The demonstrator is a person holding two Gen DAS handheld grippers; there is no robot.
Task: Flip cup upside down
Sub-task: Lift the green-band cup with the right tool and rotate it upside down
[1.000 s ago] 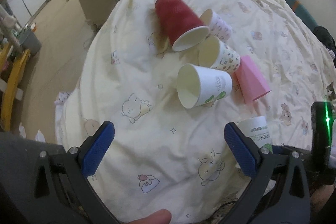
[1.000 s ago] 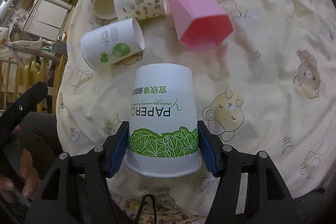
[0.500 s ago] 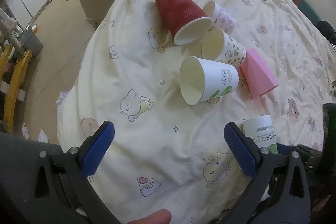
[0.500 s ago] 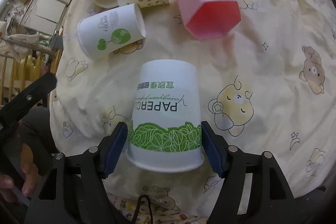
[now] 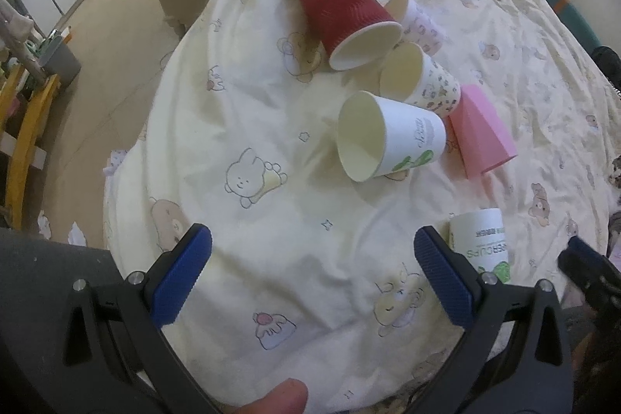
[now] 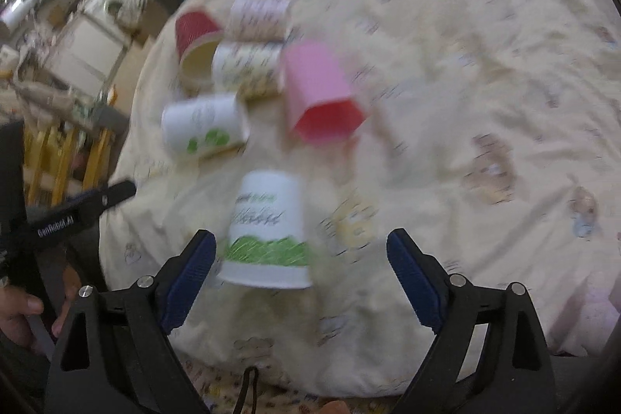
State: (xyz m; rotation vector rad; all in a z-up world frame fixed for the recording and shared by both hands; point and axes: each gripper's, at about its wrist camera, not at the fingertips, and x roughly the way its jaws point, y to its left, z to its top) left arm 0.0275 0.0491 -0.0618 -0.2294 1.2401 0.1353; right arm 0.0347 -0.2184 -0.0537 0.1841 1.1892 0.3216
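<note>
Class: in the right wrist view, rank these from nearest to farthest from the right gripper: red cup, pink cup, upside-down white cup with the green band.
1. Upside-down white cup: just ahead of the right gripper, left of centre.
2. Pink cup: on its side, mid-bed.
3. Red cup: far left, behind the others.

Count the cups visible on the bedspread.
6: five lying in a cluster, red cup, two patterned, tree-print, pink; one upside down.

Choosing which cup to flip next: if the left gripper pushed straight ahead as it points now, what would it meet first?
Probably the white cup with the green tree print, lying on its side with its mouth toward the left gripper; only bedspread lies before it. Depth is uncertain.
</note>
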